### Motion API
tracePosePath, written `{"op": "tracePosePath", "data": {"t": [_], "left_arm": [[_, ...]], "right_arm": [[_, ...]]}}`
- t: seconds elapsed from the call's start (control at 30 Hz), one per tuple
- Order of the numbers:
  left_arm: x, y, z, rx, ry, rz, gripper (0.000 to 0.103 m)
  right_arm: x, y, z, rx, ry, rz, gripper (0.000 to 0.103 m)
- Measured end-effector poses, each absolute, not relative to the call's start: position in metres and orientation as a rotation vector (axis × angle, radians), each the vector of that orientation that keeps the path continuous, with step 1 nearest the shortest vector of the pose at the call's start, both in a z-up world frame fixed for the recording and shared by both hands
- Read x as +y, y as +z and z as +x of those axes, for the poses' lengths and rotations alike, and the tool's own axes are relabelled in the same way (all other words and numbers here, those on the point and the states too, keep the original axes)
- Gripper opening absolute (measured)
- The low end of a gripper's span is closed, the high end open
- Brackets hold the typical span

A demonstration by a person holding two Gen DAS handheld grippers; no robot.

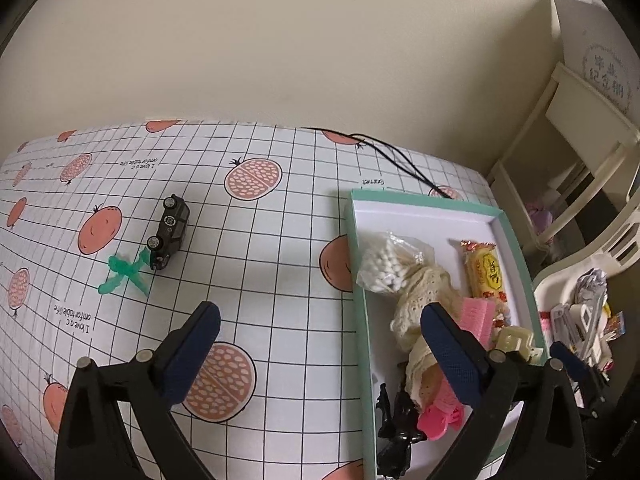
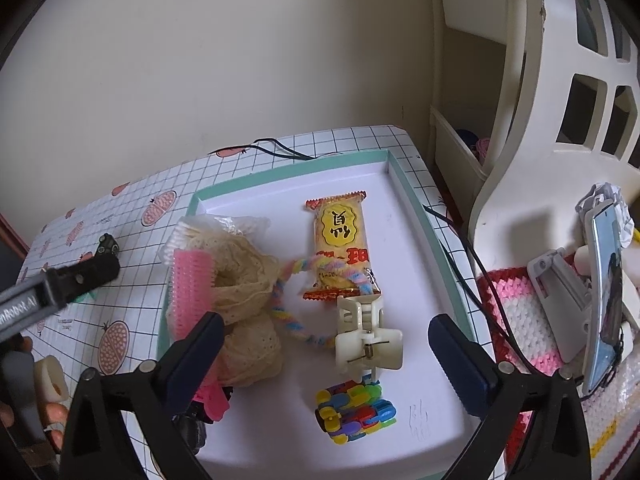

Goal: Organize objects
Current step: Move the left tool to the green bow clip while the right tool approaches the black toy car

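Spreading across lower left, checked tabletop (image 1: 280, 280); teal-rimmed tray (image 2: 394, 176) centre frame, holding snack packet (image 2: 340, 248) and cream hair claw (image 2: 366, 338). Left hand-held gripper (image 1: 320, 320) and right hand-held gripper (image 2: 326, 330) both gape, empty. Toy car (image 1: 170, 232) left of centre, beside green pipe-cleaner figure (image 1: 126, 274).

Your right gripper (image 2: 326, 344) hangs wide open over the tray (image 2: 412, 196), the cream hair clip (image 2: 366, 338) between its fingers (nothing gripped), the snack packet (image 2: 340, 248) beyond, lace (image 2: 244, 280) at left.
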State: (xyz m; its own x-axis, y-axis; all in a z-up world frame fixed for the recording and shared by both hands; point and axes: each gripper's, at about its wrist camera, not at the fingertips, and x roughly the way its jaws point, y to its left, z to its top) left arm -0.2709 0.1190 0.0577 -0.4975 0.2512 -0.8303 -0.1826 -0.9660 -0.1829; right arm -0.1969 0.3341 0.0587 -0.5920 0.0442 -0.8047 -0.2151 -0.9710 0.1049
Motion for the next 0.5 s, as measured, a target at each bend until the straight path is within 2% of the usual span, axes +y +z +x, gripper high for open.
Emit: {"op": "tracePosePath", "data": {"t": [0.27, 0.5], "left_arm": [[0.086, 0.079, -0.280, -0.157, 2.557, -1.311, 0.100], [0.023, 0.094, -0.295, -0.223, 2.670, -1.218, 0.100]], "right_arm": [[0.310, 0.087, -0.199, 0.236, 2.724, -1.291, 0.103], [0.253, 0.117, -0.233, 0.163, 2.816, -1.263, 0.103]]}}
